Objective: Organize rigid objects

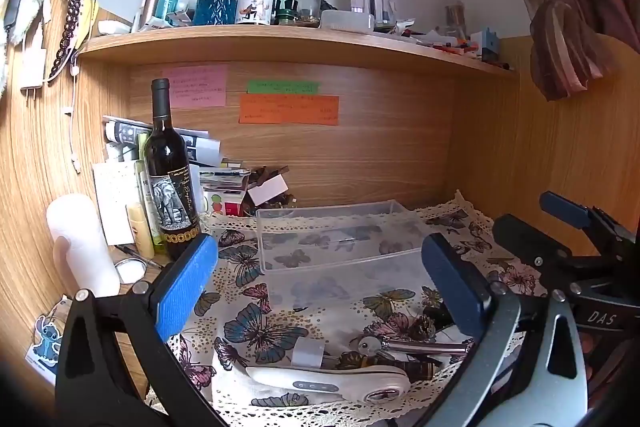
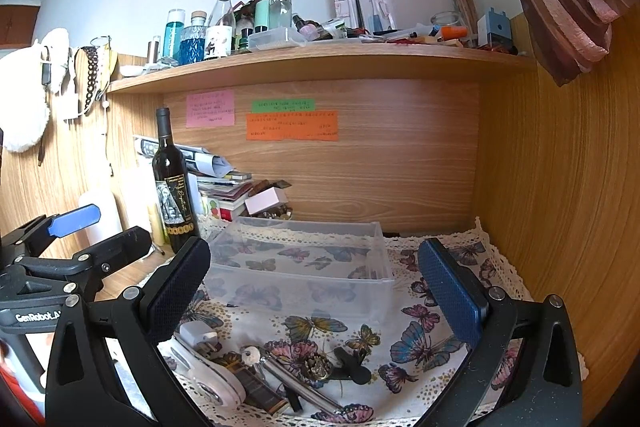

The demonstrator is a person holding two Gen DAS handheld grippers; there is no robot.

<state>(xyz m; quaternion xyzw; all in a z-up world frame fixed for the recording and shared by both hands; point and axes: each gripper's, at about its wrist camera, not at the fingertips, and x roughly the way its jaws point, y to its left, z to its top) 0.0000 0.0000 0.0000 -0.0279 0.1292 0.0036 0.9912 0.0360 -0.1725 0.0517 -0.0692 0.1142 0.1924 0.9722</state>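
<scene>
A clear plastic bin (image 1: 340,239) stands empty on the butterfly cloth, also in the right wrist view (image 2: 300,267). In front of it lies a pile of small things: a white handheld device (image 1: 332,383) (image 2: 208,383), a metal rod (image 1: 420,347) (image 2: 304,383), a key (image 2: 251,354), a white plug (image 2: 198,335), a black clip (image 2: 354,367). My left gripper (image 1: 320,287) is open and empty above the pile. My right gripper (image 2: 316,295) is open and empty, to the right of the left one.
A dark wine bottle (image 1: 170,175) (image 2: 173,187) stands left of the bin, with tubes, a white cylinder (image 1: 82,243) and stacked books (image 2: 224,187) around it. A cluttered shelf (image 1: 280,39) overhangs. Wooden walls close the back and right side (image 2: 560,187).
</scene>
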